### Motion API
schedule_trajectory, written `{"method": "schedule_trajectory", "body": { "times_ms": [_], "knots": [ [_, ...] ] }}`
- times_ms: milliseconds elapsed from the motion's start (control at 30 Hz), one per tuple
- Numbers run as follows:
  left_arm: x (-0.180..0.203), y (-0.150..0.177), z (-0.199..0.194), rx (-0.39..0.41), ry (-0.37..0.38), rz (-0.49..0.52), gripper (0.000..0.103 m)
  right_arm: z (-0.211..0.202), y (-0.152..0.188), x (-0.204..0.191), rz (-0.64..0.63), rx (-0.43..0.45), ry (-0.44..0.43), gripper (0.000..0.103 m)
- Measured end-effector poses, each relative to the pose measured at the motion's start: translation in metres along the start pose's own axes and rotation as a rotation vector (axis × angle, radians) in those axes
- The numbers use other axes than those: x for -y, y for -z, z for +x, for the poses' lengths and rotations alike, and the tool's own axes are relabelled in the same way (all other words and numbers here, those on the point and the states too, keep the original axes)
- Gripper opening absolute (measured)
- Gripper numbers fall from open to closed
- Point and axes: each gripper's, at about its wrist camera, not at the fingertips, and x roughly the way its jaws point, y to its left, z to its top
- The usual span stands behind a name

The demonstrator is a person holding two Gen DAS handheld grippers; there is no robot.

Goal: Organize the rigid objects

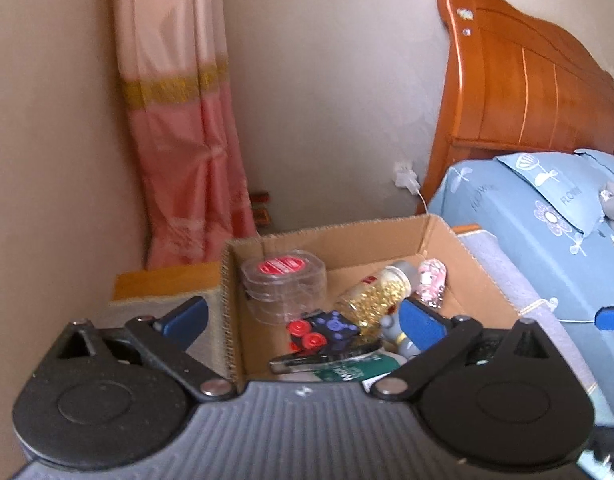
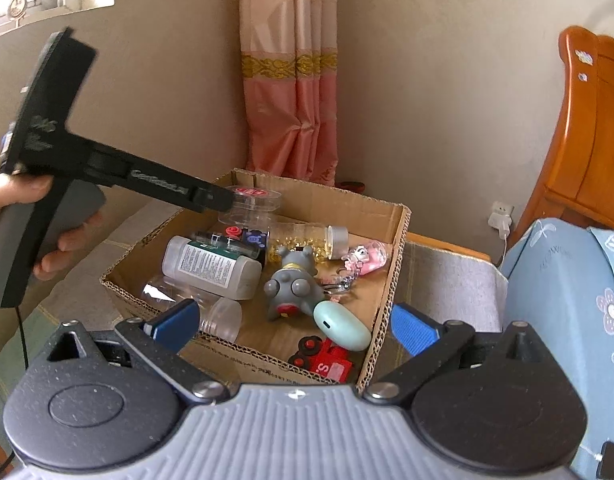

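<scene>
Legibly | red toy truck (image 2: 325, 359): white "S" | bedsheet (image 1: 563, 196): "FLOWER"

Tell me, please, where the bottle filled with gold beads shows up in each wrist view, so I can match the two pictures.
Left wrist view: the gold-bead bottle lies right of centre in the cardboard box, beside the clear round container.
Right wrist view: the gold-bead bottle lies near the box's far wall, above the grey toy.
Shared landmark: the pink curtain in the corner behind the box.

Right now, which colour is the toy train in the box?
Red, with black wheels; the train shows best in the right wrist view.
</scene>
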Motion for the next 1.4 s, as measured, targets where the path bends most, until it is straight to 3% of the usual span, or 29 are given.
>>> {"method": "schedule_trajectory", "body": {
  "times_ms": [233, 400, 633, 767, 967, 1400],
  "knots": [
    [0.017, 0.018, -0.057, 0.098, -0.063, 0.090, 0.102, -0.016, -0.001, -0.002, 0.066, -0.003, 0.033, 0.103],
    [0.034, 0.048, -0.101, 0.144, -0.096, 0.091, 0.102, -0.035, 0.003, -0.010, 0.105, 0.021, 0.078, 0.103],
    [0.054, 0.095, -0.139, 0.080, -0.112, -0.039, 0.102, -0.055, 0.034, -0.029, 0.178, 0.027, 0.210, 0.103],
    [0.062, 0.113, -0.148, 0.019, -0.155, -0.086, 0.102, -0.065, 0.056, -0.035, 0.244, 0.005, 0.237, 0.103],
    [0.066, 0.117, -0.158, -0.003, -0.195, -0.123, 0.102, -0.078, 0.072, -0.047, 0.258, -0.011, 0.263, 0.103],
    [0.071, 0.114, -0.165, 0.000, -0.242, -0.119, 0.102, -0.086, 0.069, -0.053, 0.252, 0.011, 0.278, 0.103]
  ]
}}
